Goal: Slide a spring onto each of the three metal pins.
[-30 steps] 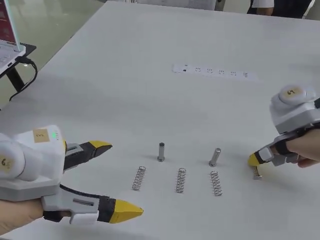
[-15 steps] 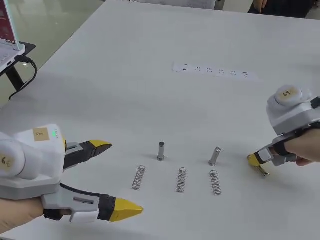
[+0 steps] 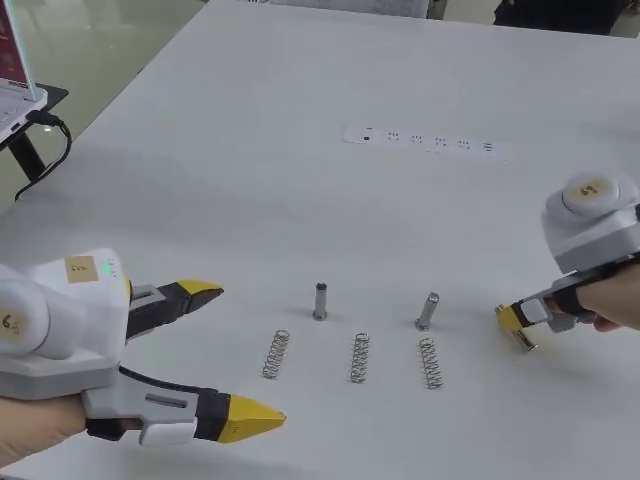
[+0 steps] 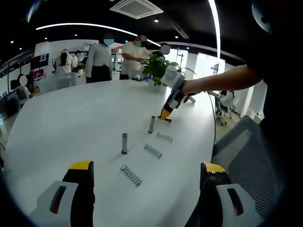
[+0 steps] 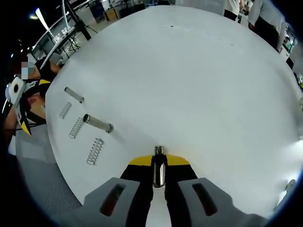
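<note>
Springs (image 3: 360,358) and pins (image 3: 320,300) rest on white table (image 3: 300,200) near power strip (image 3: 427,142).

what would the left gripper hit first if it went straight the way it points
Probably the nearest spring, just ahead between the open jaws of the left gripper, with an upright pin behind it; the gripper's height over the table is unclear.

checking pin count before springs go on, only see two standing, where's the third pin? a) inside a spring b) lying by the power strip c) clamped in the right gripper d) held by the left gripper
c, the third pin sits between the shut jaws of the right gripper, while the other two pins stand on the table.
</note>
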Demonstrator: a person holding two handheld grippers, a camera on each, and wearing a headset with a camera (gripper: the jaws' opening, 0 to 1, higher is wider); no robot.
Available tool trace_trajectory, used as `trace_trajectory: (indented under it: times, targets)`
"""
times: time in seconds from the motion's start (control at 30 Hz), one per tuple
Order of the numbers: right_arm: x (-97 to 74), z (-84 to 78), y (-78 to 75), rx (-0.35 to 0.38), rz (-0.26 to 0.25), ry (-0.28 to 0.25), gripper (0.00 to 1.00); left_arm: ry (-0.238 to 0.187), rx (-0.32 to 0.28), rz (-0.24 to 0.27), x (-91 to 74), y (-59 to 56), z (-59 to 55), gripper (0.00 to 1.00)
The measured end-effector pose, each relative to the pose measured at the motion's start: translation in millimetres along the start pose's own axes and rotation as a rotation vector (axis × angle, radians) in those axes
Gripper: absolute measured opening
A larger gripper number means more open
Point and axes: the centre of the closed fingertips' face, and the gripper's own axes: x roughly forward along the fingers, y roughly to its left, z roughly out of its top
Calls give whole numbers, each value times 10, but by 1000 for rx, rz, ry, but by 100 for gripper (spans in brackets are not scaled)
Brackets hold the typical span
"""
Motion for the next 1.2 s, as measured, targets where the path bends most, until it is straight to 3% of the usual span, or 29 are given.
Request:
trace_trajectory:
  times: [0.67,0.83,1.2]
  targets:
    - [-125,94,60,-54,5,-96,5,3,5,3,4,7,18,89]
    - [-153,124,114,-117,7,-138,5,8,5,1,6,1,0,89]
    - [-229,116,108,-131,-7,-189,5,0,7,5,9,14,23,89]
